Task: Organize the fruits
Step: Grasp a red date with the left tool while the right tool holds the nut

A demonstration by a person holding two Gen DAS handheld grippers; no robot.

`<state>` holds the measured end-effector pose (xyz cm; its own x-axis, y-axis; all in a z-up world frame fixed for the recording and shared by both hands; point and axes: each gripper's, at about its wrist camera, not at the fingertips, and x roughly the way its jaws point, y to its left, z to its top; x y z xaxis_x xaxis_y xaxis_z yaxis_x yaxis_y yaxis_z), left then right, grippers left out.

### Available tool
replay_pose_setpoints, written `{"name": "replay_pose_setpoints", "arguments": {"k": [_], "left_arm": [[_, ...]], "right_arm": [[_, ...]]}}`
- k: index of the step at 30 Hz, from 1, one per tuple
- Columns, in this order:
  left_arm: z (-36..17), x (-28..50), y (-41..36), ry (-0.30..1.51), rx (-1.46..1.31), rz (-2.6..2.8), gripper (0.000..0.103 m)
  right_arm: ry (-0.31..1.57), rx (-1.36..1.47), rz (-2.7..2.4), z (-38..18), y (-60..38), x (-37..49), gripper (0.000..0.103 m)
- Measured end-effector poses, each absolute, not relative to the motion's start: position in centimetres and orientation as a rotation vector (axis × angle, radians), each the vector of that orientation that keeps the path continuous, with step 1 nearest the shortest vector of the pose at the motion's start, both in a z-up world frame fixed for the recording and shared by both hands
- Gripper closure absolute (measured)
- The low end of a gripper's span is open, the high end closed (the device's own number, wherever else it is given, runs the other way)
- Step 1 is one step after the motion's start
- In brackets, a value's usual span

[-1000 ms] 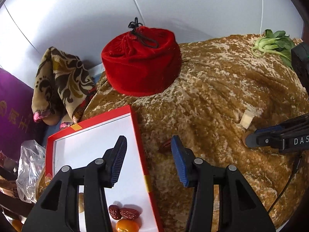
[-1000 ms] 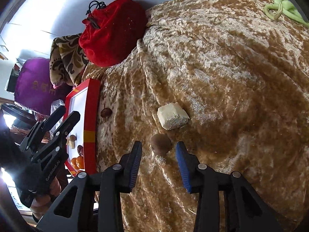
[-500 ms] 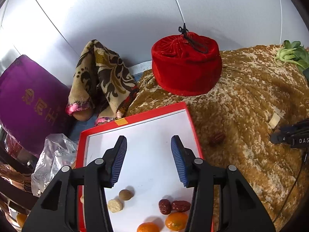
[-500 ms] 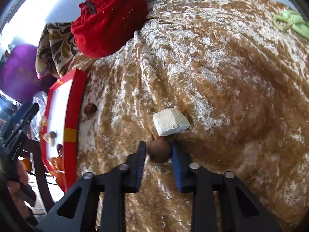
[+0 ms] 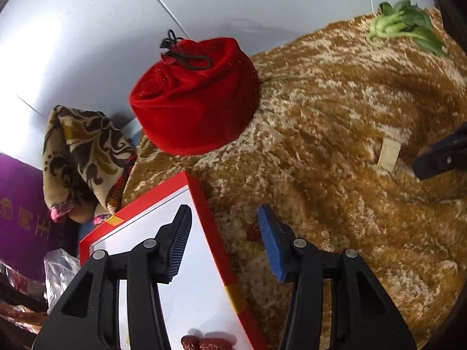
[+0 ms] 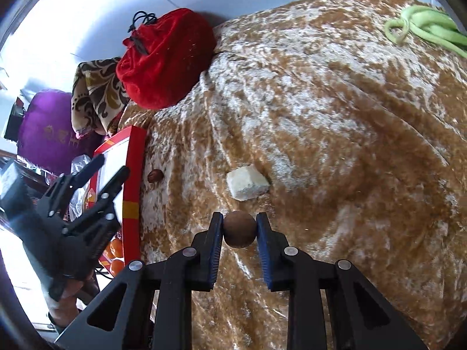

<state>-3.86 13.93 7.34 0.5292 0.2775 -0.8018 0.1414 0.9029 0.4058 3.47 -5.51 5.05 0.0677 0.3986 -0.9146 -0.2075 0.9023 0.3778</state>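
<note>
Open cloth: wide bare stretch of gold velvet cloth (image 6: 335, 110).
Obstacles: red drawstring pouch (image 6: 163, 58) at back-left; white block (image 6: 247, 186) just beyond the right gripper (image 6: 240, 230).
Left edge: red tray (image 6: 134, 175) rim.

Shiny crushed-velvet tablecloth (image 6: 335, 122), plush red velvet pouch (image 5: 195, 96), glossy red tray (image 5: 214, 233).

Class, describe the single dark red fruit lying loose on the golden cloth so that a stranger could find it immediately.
Start at the red-rimmed tray at the left edge of the golden cloth. Just outside its rim lies the red date, alone on the cloth. It is small, glossy and dark red, unlike the pale block farther right.
</note>
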Motion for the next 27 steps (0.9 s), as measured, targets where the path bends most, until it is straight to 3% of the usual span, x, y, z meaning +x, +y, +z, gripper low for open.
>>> {"name": "replay_pose_setpoints", "arguments": {"k": [21,23,25,27], "left_arm": [[4.6,-3.6,14.6,1.099,0.346,-0.066,0.056],[4.3,-3.4,14.5,1.120,0.339,-0.067,0.062],[3.9,-3.2,14.5,1.149,0.338,-0.081,0.077],[3.8,-3.2,14.4,1.158,0.326,-0.086,0.082]], "right_arm": [[1.438,0.193,0.453,5.0,-5.8,3.4,0.080],[1.438,0.194,0.449,5.0,-5.9,3.4,0.080],[1.440,0.197,0.449,5.0,-6.0,3.5,0.080],[1.438,0.197,0.449,5.1,-6.1,3.5,0.080]]}}
